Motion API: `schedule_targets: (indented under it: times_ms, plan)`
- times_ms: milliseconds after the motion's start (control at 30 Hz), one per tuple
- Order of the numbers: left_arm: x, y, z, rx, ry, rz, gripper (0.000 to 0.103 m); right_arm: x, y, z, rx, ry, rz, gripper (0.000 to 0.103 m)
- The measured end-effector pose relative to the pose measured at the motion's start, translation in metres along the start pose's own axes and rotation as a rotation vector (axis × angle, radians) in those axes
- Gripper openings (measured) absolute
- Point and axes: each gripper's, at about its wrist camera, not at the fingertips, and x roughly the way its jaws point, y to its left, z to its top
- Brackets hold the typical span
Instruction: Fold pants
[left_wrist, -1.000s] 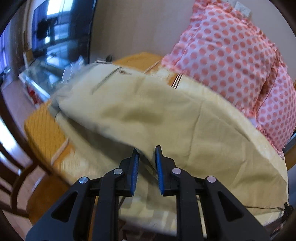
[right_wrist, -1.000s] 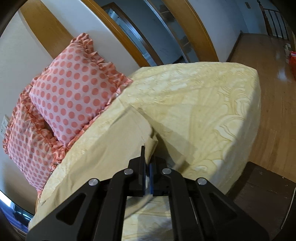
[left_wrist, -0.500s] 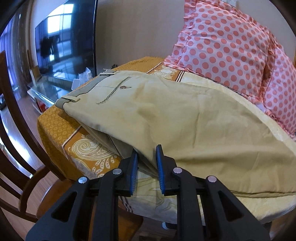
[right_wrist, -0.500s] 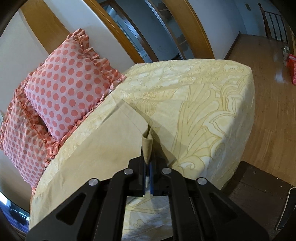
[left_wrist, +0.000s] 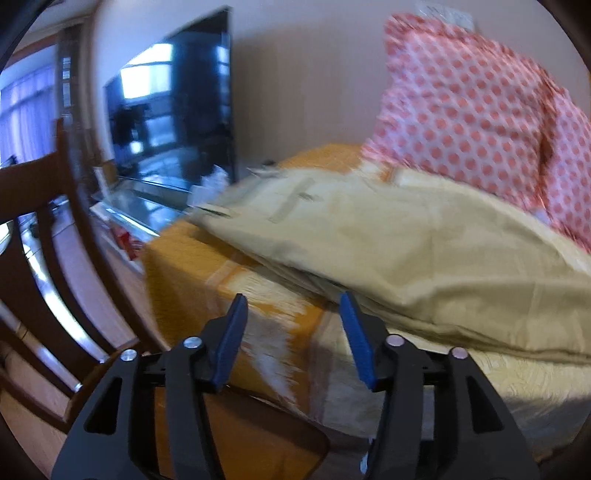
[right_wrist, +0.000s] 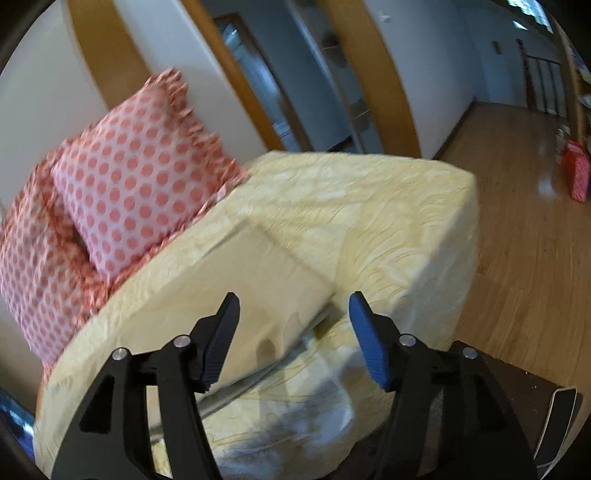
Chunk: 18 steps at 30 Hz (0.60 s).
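Observation:
Khaki pants (left_wrist: 406, 240) lie folded lengthwise on the bed, waistband and back pocket at the far left in the left wrist view. My left gripper (left_wrist: 293, 306) is open and empty, just off the pants' near folded edge, above the orange cover. In the right wrist view the leg end of the pants (right_wrist: 258, 280) lies flat on the yellow bedspread (right_wrist: 388, 221). My right gripper (right_wrist: 291, 306) is open and empty, its jaws standing either side of the hem corner.
Pink polka-dot pillows (left_wrist: 472, 122) (right_wrist: 122, 184) lean on the wall behind the pants. A dark wooden chair (left_wrist: 44, 229) stands at left, a television (left_wrist: 173, 110) beyond. A dark stand (right_wrist: 517, 413) and wooden floor (right_wrist: 517, 184) lie right of the bed.
Both grippers have opened and let go of the pants, which now lie flat on the bed. Both have drawn back a little from the fabric.

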Motion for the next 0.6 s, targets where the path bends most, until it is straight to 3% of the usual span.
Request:
schedule_targets:
  times_ms: [100,200,267,433,467,533,600]
  plan:
    - [-0.008,0.007,0.017,-0.027,-0.076,0.018,0.065,0.006,-0.012,0.006,0.059,0.006,-0.016,0.062]
    - [0.0,-0.009,0.037,0.026,-0.115,0.0,0.071,0.017,-0.016,0.007,0.091,0.021,-0.001,0.063]
    - [0.016,-0.024,0.047,0.064,-0.099,-0.029,0.071,0.02,-0.011,0.005,0.08,0.014,0.005,0.063]
    - [0.049,-0.046,0.047,0.112,-0.033,-0.056,0.071,0.019,0.007,-0.013,0.076,0.03,0.129,0.061]
    - [0.055,-0.05,0.045,0.123,-0.014,-0.056,0.071,0.019,0.009,-0.017,0.08,0.027,0.154,0.058]
    - [0.064,-0.051,0.038,0.13,0.021,-0.063,0.071,0.019,0.011,-0.022,0.09,0.033,0.206,0.029]
    - [0.071,-0.05,0.032,0.132,0.045,-0.066,0.071,0.029,0.01,-0.029,0.119,0.065,0.24,0.013]
